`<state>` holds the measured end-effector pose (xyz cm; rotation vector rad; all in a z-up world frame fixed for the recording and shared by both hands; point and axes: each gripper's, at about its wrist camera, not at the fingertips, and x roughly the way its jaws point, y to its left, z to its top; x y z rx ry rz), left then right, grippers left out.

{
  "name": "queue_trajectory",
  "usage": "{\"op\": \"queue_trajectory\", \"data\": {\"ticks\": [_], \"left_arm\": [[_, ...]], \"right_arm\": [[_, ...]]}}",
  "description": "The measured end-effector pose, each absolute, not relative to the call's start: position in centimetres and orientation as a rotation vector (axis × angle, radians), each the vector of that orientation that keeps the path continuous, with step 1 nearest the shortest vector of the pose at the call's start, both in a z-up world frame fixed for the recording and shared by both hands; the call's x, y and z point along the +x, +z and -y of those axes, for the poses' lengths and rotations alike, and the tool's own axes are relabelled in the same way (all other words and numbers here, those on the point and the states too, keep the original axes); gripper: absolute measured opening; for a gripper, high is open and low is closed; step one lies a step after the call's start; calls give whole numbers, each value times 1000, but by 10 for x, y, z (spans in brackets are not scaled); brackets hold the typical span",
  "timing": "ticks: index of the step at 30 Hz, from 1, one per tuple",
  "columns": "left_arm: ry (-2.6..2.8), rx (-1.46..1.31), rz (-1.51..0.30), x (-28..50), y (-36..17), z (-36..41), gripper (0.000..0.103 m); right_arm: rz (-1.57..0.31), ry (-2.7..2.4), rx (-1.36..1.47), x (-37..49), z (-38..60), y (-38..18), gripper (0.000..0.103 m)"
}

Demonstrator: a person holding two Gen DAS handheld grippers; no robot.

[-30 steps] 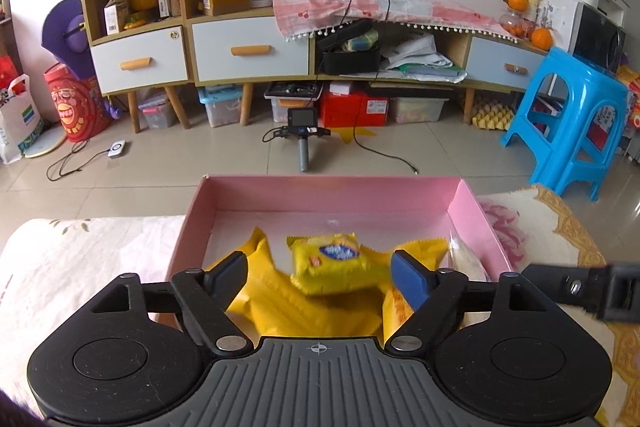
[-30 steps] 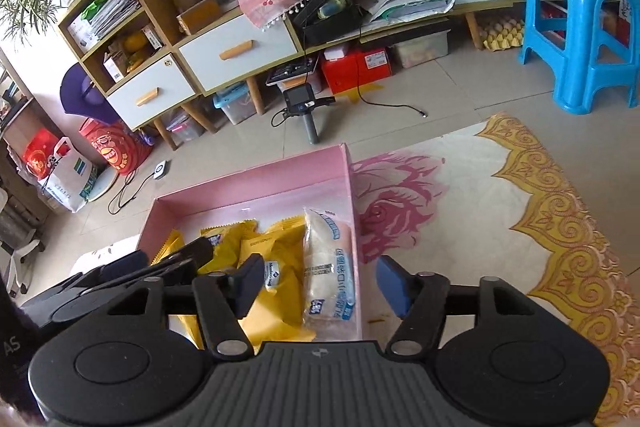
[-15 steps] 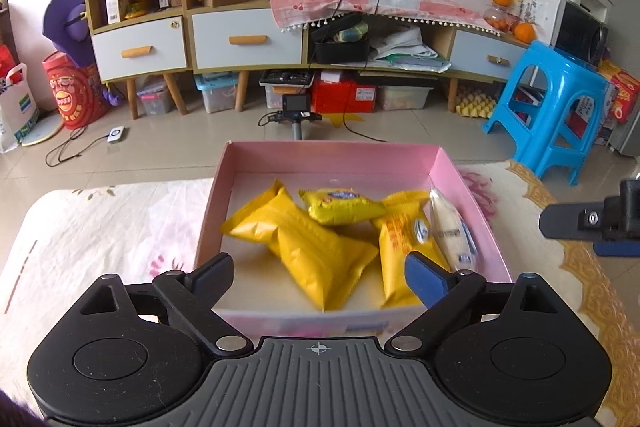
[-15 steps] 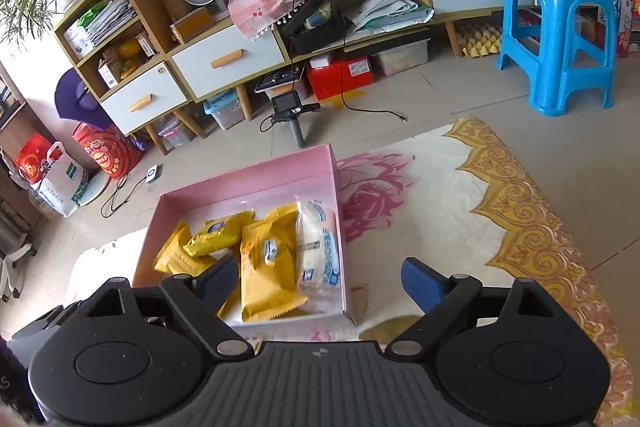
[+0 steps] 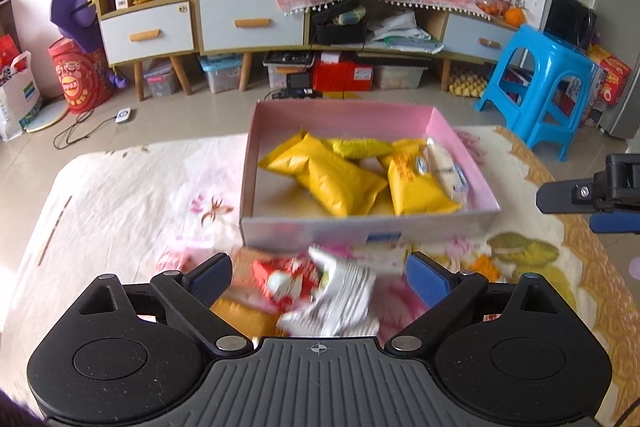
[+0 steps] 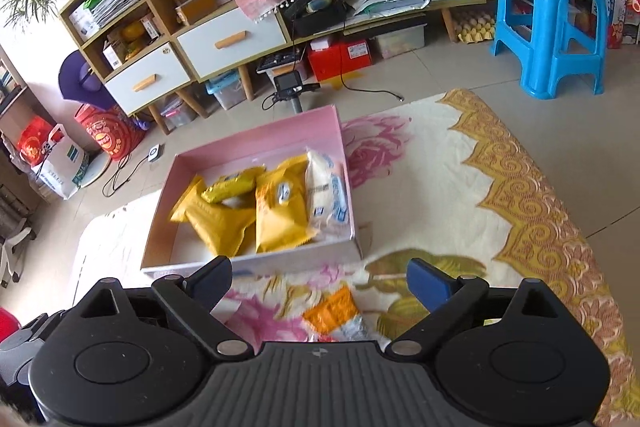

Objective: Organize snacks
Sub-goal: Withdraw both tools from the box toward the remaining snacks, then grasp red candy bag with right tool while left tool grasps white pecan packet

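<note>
A pink box sits on the floral cloth and holds several yellow snack packets and a white packet along its right wall. My left gripper is open, hovering short of the box over loose snacks: a red packet, a crinkled white packet and a yellow one. None is gripped. In the right wrist view the box lies ahead on the left. My right gripper has its jaws opening with nothing held; an orange packet lies on the cloth below it.
The floral cloth spreads left and right of the box, with a gold-patterned edge on the right. On the tiled floor beyond are a blue stool, a low cabinet and a small camera on a handle.
Both grippers drew back from the box and opened wider. The box now lies farther ahead, and loose snacks on the cloth have come into view under both grippers.
</note>
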<state>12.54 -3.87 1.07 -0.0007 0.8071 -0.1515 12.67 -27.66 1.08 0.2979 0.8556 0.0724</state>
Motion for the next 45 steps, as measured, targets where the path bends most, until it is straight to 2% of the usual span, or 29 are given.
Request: {"op": "queue_trajectory", "data": {"ticks": [12, 22, 31, 45], "left_arm": [[-157, 27, -860, 85, -1, 16, 96], [-177, -55, -944, 71, -15, -12, 96], [-141, -168, -1026, 77, -30, -37, 96], [-166, -184, -1042, 98, -38, -23, 94]], "right_arm": [[-861, 103, 258, 94, 253, 3, 89], [-877, 129, 198, 72, 244, -8, 91], [-973, 69, 193, 68, 255, -29, 92], [-1072, 74, 265, 92, 243, -47, 90]]}}
